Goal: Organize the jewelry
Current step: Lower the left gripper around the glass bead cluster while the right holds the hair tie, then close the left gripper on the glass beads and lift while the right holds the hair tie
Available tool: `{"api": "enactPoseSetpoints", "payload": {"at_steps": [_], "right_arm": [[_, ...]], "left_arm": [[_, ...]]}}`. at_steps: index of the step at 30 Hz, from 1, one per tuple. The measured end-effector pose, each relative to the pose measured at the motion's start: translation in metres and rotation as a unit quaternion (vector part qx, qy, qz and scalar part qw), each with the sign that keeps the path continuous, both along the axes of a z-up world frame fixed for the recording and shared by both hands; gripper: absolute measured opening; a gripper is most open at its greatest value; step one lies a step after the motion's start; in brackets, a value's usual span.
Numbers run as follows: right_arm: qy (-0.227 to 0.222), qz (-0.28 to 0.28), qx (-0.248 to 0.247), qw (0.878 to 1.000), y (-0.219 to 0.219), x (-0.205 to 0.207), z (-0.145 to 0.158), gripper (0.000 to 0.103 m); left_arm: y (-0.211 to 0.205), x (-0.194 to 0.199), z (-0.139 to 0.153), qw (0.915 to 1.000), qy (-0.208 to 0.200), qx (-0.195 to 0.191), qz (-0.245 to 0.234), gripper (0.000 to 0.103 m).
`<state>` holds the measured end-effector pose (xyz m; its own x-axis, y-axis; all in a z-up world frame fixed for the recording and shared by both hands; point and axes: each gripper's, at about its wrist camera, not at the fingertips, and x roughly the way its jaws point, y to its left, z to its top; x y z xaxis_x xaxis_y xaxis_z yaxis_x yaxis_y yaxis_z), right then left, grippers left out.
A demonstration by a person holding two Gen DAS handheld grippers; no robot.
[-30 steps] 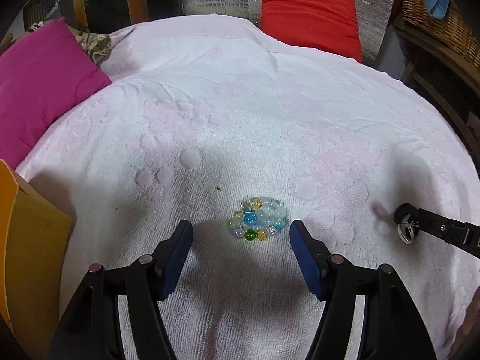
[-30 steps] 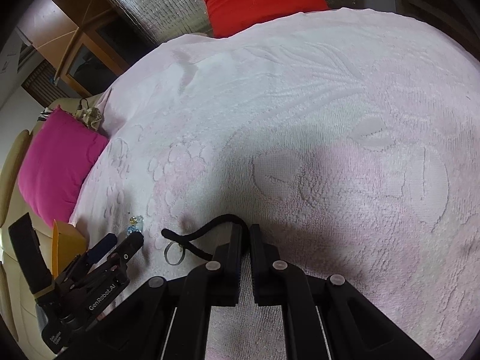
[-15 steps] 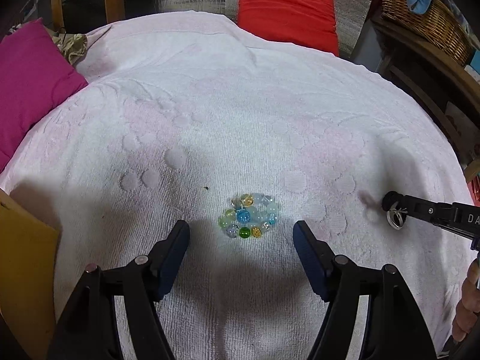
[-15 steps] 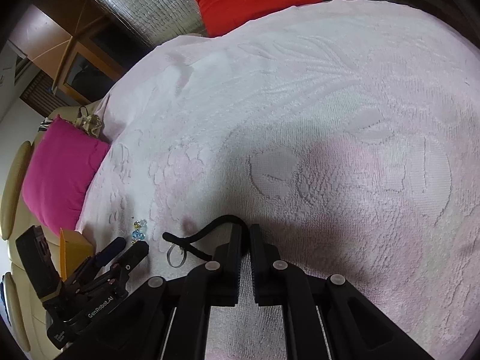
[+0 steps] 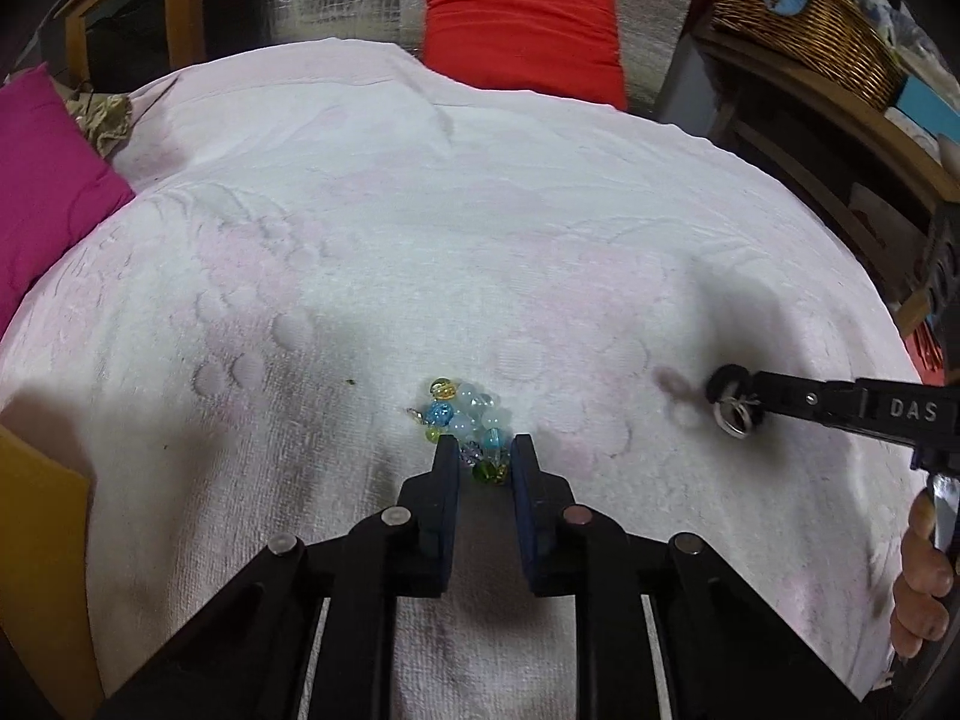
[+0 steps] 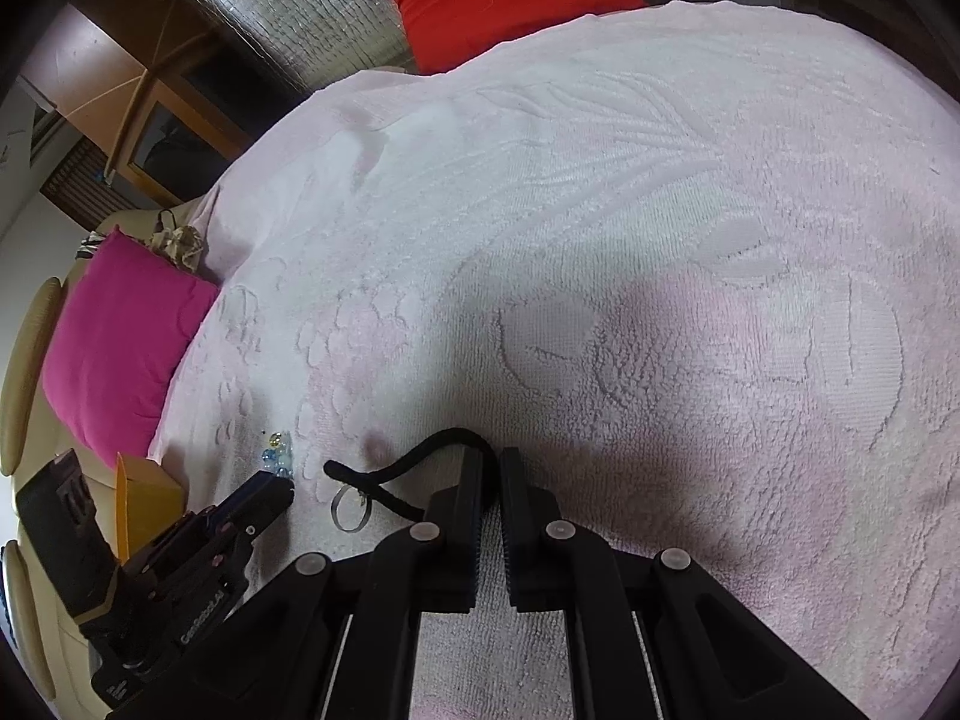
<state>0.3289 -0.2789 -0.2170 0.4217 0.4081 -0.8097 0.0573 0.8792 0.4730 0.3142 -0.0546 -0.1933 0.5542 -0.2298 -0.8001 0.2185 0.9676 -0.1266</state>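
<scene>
I had the left gripper (image 5: 485,450) pressed in around the near edge of the bead bracelet (image 5: 465,420), its blue pads nipping the closest green and blue beads while the rest of the cluster lay bunched on the pink-white towel (image 5: 420,240) just ahead of the tips. I judged that a low, edge-on pinch suited a loose strand that would roll if pushed from above. The right gripper (image 6: 491,468) was pressed together on the black cord (image 6: 414,459), which curved out to the left with a small metal ring (image 6: 350,507) hanging from it over the towel; holding it raised kept it apart from the beads. Whether the left pads truly bore on the beads or only flanked them I could not tell, since the pads hid the contact. How much cord ran between the right fingers was hidden too. An orange box (image 5: 36,540) was cut off at the left edge, its inside out of sight.
</scene>
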Motion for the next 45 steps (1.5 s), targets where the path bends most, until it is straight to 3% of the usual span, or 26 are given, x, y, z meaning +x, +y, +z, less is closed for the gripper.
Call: {"api": "enactPoseSetpoints", "payload": {"at_steps": [7,9,10,16,21,24,27,30,32,36,40,42,44,45], "right_arm": [[-0.001,0.0,0.0,1.0,0.0,0.001,-0.001,0.009],[-0.002,0.001,-0.001,1.0,0.0,0.001,-0.001,0.009],[-0.003,0.001,-0.001,1.0,0.001,0.001,-0.001,0.009],[-0.006,0.003,-0.001,1.0,0.0,0.001,-0.002,0.009],[-0.01,0.002,0.009,1.0,-0.002,-0.001,-0.003,0.009],[0.002,-0.006,0.046,0.999,-0.012,-0.001,-0.006,0.009],[0.017,-0.018,0.095,0.995,-0.024,0.001,-0.011,0.009],[0.02,-0.023,0.111,0.993,-0.029,0.001,-0.011,0.01],[0.014,-0.021,0.106,0.994,-0.026,0.0,-0.009,0.014],[0.002,-0.014,0.097,0.995,-0.016,0.001,-0.003,0.032],[-0.018,-0.01,0.044,0.999,-0.001,0.0,0.001,0.032],[-0.03,-0.001,0.004,1.0,0.008,-0.001,0.005,0.02],[-0.035,0.008,-0.021,0.999,0.016,-0.001,0.006,0.012],[-0.037,0.008,-0.024,0.999,0.016,-0.001,0.006,0.011]], "left_arm": [[-0.004,0.003,-0.001,0.9999,0.01,0.007,0.007,0.02],[0.0,0.007,-0.002,0.9996,0.014,0.01,0.024,0.041],[0.002,0.008,-0.003,0.9993,0.014,0.015,0.033,0.047],[0.005,0.007,-0.006,0.9991,0.007,0.012,0.04,0.049],[-0.006,0.006,-0.003,0.9995,-0.003,0.012,0.028,0.019],[-0.014,0.003,-0.001,0.9999,-0.006,0.007,0.006,0.009],[-0.02,-0.005,0.004,0.9996,-0.002,-0.015,-0.024,0.009],[-0.024,-0.011,0.007,0.999,-0.005,-0.014,-0.043,0.01],[-0.024,-0.011,0.006,0.9988,-0.001,-0.01,-0.047,0.01],[-0.018,-0.012,0.005,0.999,0.011,-0.018,-0.04,0.01],[-0.008,-0.014,0.004,0.9985,0.023,-0.033,-0.036,0.012],[-0.006,-0.015,0.004,0.9983,0.026,-0.04,-0.035,0.016],[-0.003,-0.016,0.004,0.9977,0.031,-0.049,-0.036,0.026],[-0.001,-0.017,0.004,0.9976,0.032,-0.051,-0.035,0.038]]}}
